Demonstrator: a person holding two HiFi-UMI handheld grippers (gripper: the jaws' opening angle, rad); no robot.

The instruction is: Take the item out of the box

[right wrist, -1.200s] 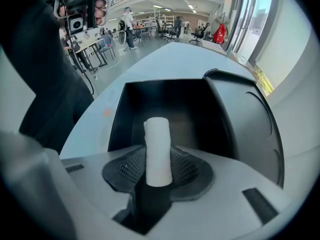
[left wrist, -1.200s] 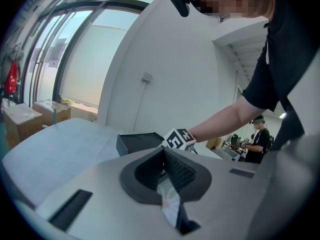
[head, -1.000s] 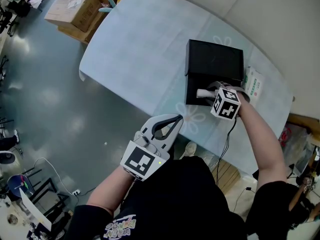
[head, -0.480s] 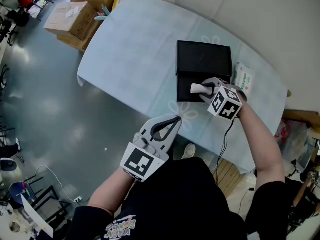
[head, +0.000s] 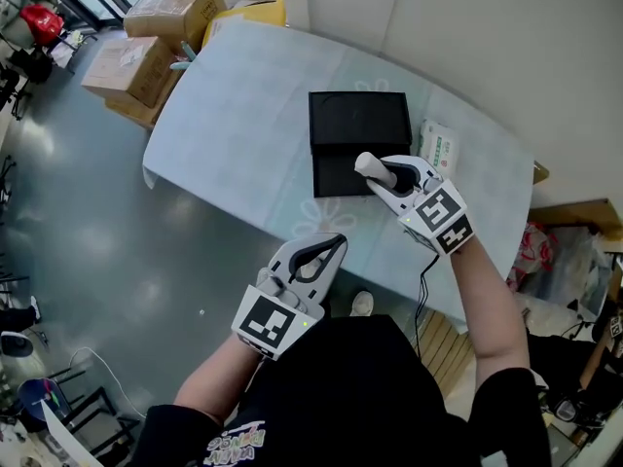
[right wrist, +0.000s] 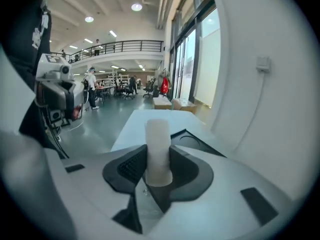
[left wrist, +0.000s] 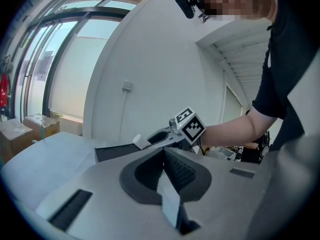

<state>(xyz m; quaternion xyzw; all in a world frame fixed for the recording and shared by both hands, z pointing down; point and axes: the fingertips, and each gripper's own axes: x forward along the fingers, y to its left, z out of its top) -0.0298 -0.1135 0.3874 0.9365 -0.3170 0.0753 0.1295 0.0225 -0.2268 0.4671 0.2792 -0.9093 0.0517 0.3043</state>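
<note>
A black box (head: 358, 125) lies open on the pale blue table (head: 243, 115), its black tray part (head: 336, 175) toward me. My right gripper (head: 382, 175) is lifted above the box's near right corner, shut on a white cylinder-shaped item (head: 370, 167). In the right gripper view the white item (right wrist: 159, 151) stands upright between the pads, with the box (right wrist: 197, 144) below and beyond. My left gripper (head: 326, 251) hovers off the table's near edge, jaws shut with nothing in them. The left gripper view shows the right gripper (left wrist: 152, 139) holding the white item (left wrist: 138, 142) over the box (left wrist: 117, 152).
A white and green packet (head: 438, 149) lies on the table right of the box. Cardboard boxes (head: 151, 32) stand on the grey floor beyond the table's left end. A white wall runs behind the table. A cable hangs from the right gripper.
The right gripper has lifted the white item up out of the box, rising and drawing back toward the box's near right corner. The left gripper has stayed put.
</note>
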